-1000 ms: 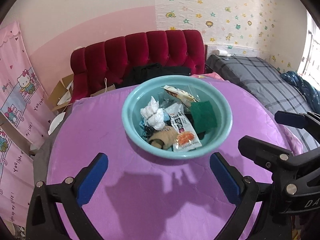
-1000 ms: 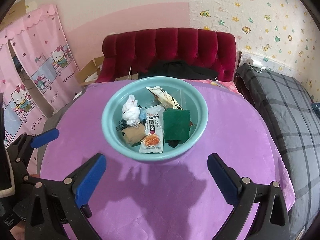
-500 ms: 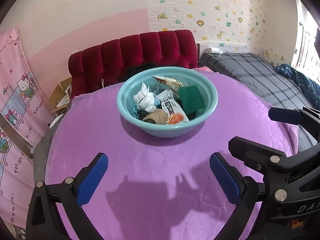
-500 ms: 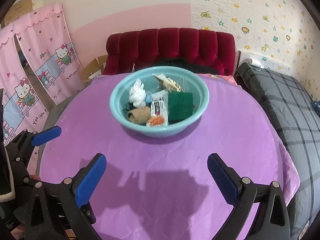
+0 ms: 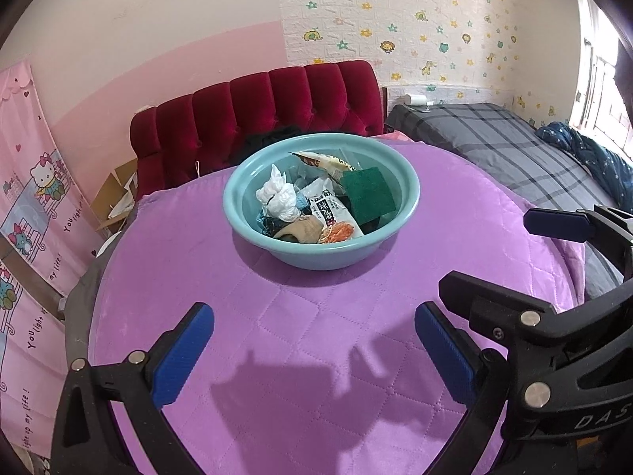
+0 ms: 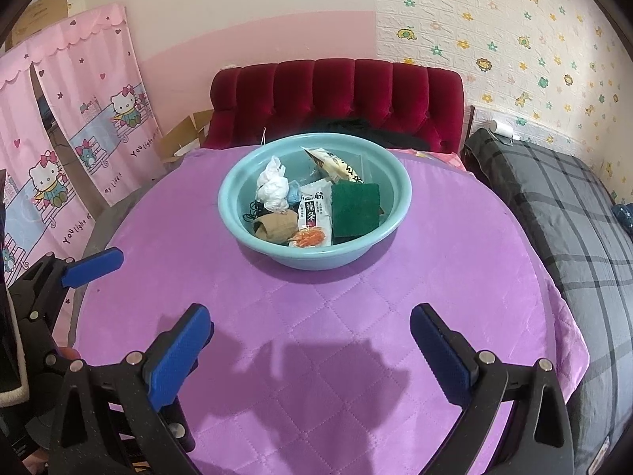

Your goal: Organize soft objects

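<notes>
Both my hand-held grippers, left (image 5: 314, 350) and right (image 6: 310, 350), hang with jaws wide apart and holding nothing, over the near part of the purple counter (image 6: 455, 277), well short of the bowl (image 6: 237, 221). I'd bring one in from above and pinch a single top item, probably the white bag (image 6: 273, 186) at the bowl's left. The bowl sits mid-counter, piled with a green pad (image 6: 356, 208), snack packets and a tan sock, all loosely overlapping.

Two black handheld grippers with blue finger pads hover side by side, both pointing toward 12 o'clock. The left gripper (image 5: 314, 348) has its jaws spread wide, nothing between them. The right gripper (image 6: 310, 346) is likewise agape and empty, its neighbour's blue fingertip (image 6: 93, 263) showing at 9 o'clock in the right wrist view.
</notes>
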Demonstrator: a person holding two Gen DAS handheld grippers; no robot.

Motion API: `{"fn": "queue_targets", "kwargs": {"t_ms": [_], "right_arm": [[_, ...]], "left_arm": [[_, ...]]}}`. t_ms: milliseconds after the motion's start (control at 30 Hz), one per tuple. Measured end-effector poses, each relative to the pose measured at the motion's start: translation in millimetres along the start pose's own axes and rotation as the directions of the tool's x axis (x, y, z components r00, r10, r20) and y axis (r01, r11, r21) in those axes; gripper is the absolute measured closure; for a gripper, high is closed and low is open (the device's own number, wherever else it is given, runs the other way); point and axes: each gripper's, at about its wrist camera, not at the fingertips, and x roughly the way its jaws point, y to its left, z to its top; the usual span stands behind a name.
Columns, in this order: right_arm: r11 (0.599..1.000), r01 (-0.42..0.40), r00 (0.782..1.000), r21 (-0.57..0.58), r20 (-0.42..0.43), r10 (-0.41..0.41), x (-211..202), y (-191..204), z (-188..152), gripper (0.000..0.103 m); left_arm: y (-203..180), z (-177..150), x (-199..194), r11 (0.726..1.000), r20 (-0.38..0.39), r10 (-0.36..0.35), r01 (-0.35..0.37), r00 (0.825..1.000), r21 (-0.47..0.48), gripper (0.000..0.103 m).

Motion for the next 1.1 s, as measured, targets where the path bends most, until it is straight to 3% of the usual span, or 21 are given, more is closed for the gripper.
{"fn": "queue_targets", "kwargs": {"t_ms": [1100], "right_arm": [[1.0,0.008,1.0,-0.018,0.017,-0.007,-8.6,7.8,-1.3,0.0]], "left_arm": [[-0.7,-3.2,-7.9,1.0,0.011,0.004,-0.004,1.0,0.007,0.0]]}}
